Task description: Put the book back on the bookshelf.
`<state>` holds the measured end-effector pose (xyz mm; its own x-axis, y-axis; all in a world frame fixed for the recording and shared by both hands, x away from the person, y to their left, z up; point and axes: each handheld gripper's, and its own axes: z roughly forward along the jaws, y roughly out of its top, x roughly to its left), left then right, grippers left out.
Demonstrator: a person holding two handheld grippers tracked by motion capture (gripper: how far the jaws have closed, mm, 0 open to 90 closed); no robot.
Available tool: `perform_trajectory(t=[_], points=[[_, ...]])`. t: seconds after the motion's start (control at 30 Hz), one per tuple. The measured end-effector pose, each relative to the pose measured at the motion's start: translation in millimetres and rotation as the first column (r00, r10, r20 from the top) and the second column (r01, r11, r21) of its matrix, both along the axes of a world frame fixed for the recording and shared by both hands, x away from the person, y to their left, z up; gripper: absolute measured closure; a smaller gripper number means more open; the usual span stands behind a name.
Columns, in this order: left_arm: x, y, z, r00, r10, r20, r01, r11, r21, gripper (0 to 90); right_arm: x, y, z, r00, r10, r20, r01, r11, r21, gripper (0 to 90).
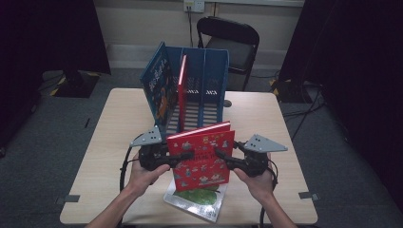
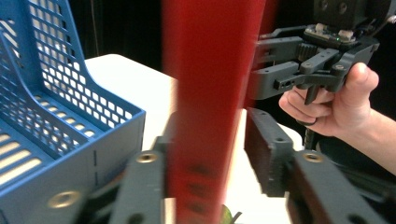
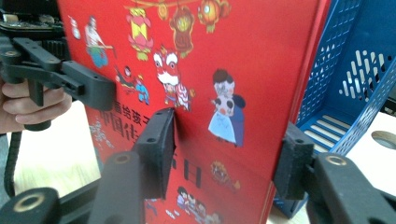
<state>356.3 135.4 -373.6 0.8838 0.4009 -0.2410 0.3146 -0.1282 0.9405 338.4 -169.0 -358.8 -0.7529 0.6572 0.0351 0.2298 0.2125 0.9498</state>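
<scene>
A red hardcover picture book with cartoon figures on its cover is held upright above the pale wooden table, between the two grippers and just in front of the blue perforated plastic file rack, presumably so that it can be slid spine-first into a free slot. The left gripper straddles the book's left edge; in the left gripper view its jaws flank the red board closely, though blur hides whether the pads press. The right gripper takes the opposite edge: its jaws stand about half open, one pad against the cover, the other behind the book's edge (contact there cannot be told). Both forearms enter from below, wrists level, jaws pointing inward. A green-covered book lies flat beneath. Two books, blue and red, already stand in the rack.
</scene>
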Motion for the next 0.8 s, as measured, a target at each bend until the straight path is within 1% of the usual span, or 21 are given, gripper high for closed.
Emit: perform_trajectory(t=[0.07, 0.17, 0.23, 0.27, 0.37, 0.43, 0.5, 0.53, 0.6, 0.63, 0.67, 0.7, 0.73, 0.8], points=[[-1.4, 0.0, -0.1, 0.9998, 0.013, 0.013, -0.013, 0.9998, 0.012, 65.9, -1.7, -0.7, -1.3, 1.0000, 0.000, -0.003, 0.000, 1.000, -0.015, 42.7], [-1.6, 1.1, -1.0, 0.9997, 0.017, 0.018, -0.018, 0.9994, 0.030, 69.0, -2.9, -5.0, -4.2, 0.9998, -0.016, -0.010, 0.016, 1.000, -0.014, 39.9], [-1.9, 2.0, -1.9, 0.9998, 0.015, 0.011, -0.016, 0.9994, 0.031, 72.0, -2.5, -9.3, -6.0, 0.9994, -0.029, -0.021, 0.029, 1.000, -0.008, 38.6], [-2.4, 1.6, -2.1, 0.9999, 0.012, 0.008, -0.012, 0.9996, 0.024, 72.9, -1.6, -11.1, -7.3, 0.9991, -0.036, -0.024, 0.036, 0.999, -0.005, 37.7], [-5.2, -0.3, -1.9, 1.0000, 0.004, 0.008, -0.004, 0.9998, 0.018, 75.0, 2.1, -14.2, -13.7, 0.9971, -0.052, -0.055, 0.051, 0.998, -0.022, 37.1], [-6.8, -2.2, -2.5, 1.0000, 0.002, 0.009, -0.002, 0.9997, 0.025, 76.2, 5.4, -13.4, -19.9, 0.9957, -0.046, -0.081, 0.044, 0.998, -0.034, 39.5], [-8.3, -5.1, -3.4, 0.9999, 0.011, 0.010, -0.011, 0.9996, 0.027, 76.1, 7.1, -9.8, -24.7, 0.9951, -0.024, -0.096, 0.020, 0.999, -0.039, 40.1], [-8.8, -6.9, -3.8, 0.9997, 0.017, 0.015, -0.017, 0.9994, 0.030, 75.5, 7.6, -7.3, -26.2, 0.9952, -0.013, -0.097, 0.009, 0.999, -0.040, 40.2], [-9.0, -9.7, -3.9, 0.9997, 0.015, 0.019, -0.016, 0.9993, 0.033, 75.9, 7.9, -1.7, -26.7, 0.9962, -0.018, -0.085, 0.013, 0.998, -0.059, 38.3], [-9.2, -10.4, -3.0, 0.9996, 0.013, 0.027, -0.014, 0.9990, 0.042, 75.9, 8.8, 0.5, -26.2, 0.9961, -0.025, -0.084, 0.020, 0.998, -0.061, 37.3], [-9.9, -11.7, -1.8, 0.9991, 0.025, 0.034, -0.026, 0.9984, 0.050, 76.0, 10.4, 2.2, -25.8, 0.9956, -0.035, -0.087, 0.030, 0.998, -0.062, 37.3], [-9.7, -11.8, -1.0, 0.9991, 0.028, 0.032, -0.029, 0.9980, 0.056, 76.1, 12.5, 4.1, -26.0, 0.9955, -0.042, -0.085, 0.037, 0.997, -0.064, 37.5], [-8.9, -11.8, -1.1, 0.9993, 0.029, 0.025, -0.030, 0.9983, 0.050, 75.7, 14.5, 6.2, -26.4, 0.9956, -0.048, -0.080, 0.043, 0.997, -0.068, 37.6], [-8.4, -11.3, -1.4, 0.9974, 0.057, 0.043, -0.060, 0.9963, 0.061, 75.7, 18.1, 10.6, -26.9, 0.9952, -0.064, -0.074, 0.059, 0.996, -0.071, 37.2]])
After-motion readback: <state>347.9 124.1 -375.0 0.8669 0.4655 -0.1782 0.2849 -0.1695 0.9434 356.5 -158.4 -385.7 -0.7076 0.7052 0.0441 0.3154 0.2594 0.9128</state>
